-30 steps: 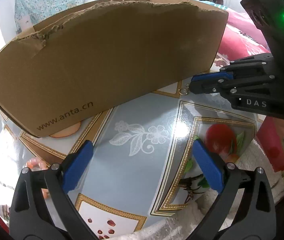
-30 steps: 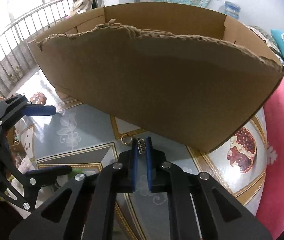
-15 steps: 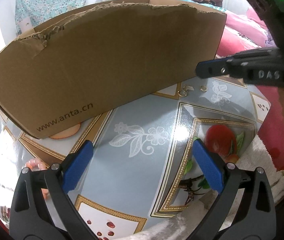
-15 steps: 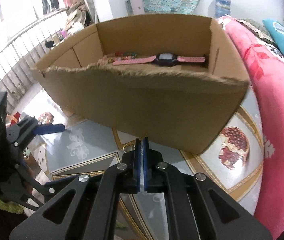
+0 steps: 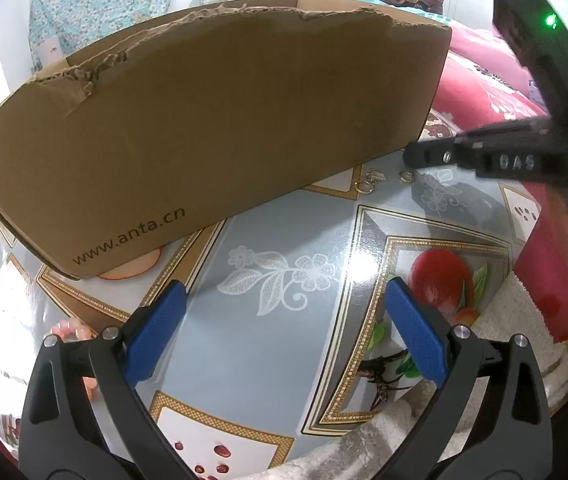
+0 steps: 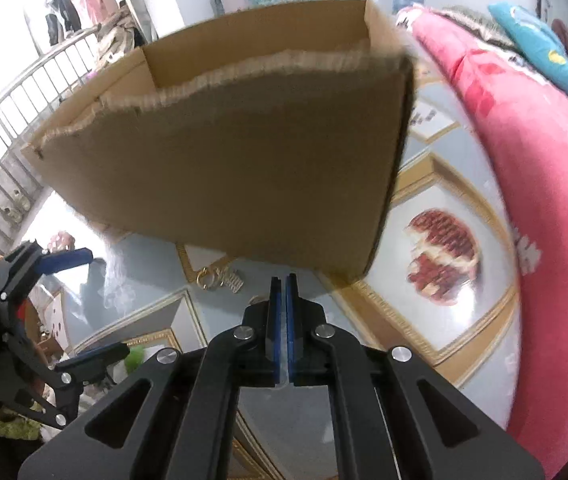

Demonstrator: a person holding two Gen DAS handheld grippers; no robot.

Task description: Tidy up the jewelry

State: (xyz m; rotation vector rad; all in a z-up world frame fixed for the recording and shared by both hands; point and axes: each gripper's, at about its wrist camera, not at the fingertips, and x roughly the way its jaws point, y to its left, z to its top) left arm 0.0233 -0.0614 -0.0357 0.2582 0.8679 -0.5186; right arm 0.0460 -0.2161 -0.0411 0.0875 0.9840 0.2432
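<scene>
A small gold earring with a ring and a flat charm lies on the patterned table beside the cardboard box. It also shows in the left wrist view, with a second small gold ring next to it. My right gripper is shut with nothing between its pads, just right of the earring and above the table. In the left wrist view it hovers over the rings. My left gripper is open and empty over the table's near part.
The box with a torn top edge fills the far side of the table. A pink beaded bracelet lies at the left by my left finger. A red blanket lies to the right. A white cloth lies at the table's right edge.
My right gripper let the earring drop onto the table, rose above the box, and has now come back down and to the right of the earring. My left gripper has not moved.
</scene>
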